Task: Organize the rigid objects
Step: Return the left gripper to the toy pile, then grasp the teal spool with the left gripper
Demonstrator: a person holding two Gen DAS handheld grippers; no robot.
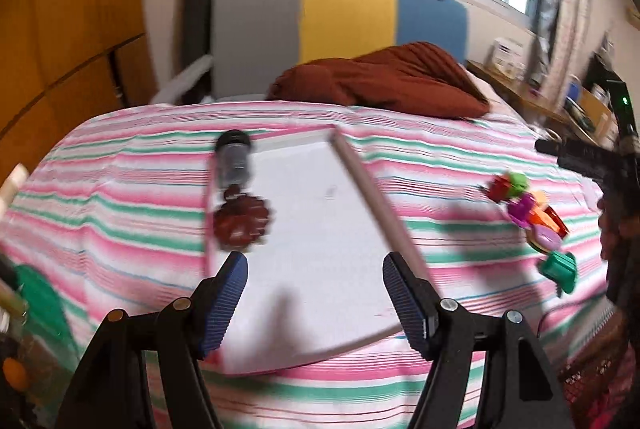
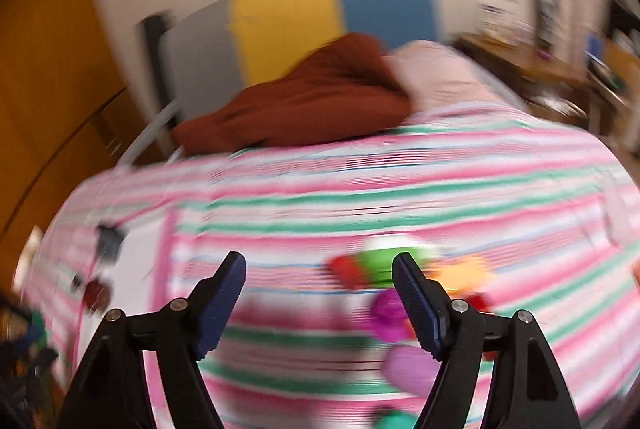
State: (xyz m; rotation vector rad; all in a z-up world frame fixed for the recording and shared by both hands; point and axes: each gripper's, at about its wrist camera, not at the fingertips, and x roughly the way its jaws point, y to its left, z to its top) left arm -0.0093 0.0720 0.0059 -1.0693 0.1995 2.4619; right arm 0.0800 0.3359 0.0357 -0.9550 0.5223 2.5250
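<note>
— Pink-framed white tray (image 1: pixel 320 213) lies flat on the striped bedspread (image 1: pixel 120 165), straight ahead of the left gripper (image 1: pixel 315 293). How do that claw's jaws stand?

— Wide apart, with nothing between the blue pads (image 1: pixel 226 305). They hang over the tray's near edge and touch nothing.

— What sits in the tray?

— Two things, ahead and to the left of the left claw, along the tray's left rim: a dark cylinder with a black cap (image 1: pixel 234 161), lying on its side at the far end, and a reddish-brown lumpy piece (image 1: pixel 240 223) just nearer than it. Whether the two touch is hard to tell through the blur.

— And the right gripper (image 2: pixel 319 303)?

— Its jaws are spread as well and hold nothing. Its view is heavily smeared, so details are poor.

— Where are the loose toys?

— A row of colourful plastic pieces (image 1: pixel 528 225) lies on the bedspread outside the tray, to the right of the left claw and well apart from the tray's right rim. In the right wrist view the same cluster (image 2: pixel 396 293) sits just ahead of and below the right claw, mostly around its right finger: red, green, orange, magenta and lilac blobs. None is between the pads.

— Anything beyond?

— A rust-coloured cloth (image 1: pixel 380 77) bunched at the far end of the bed.
</note>
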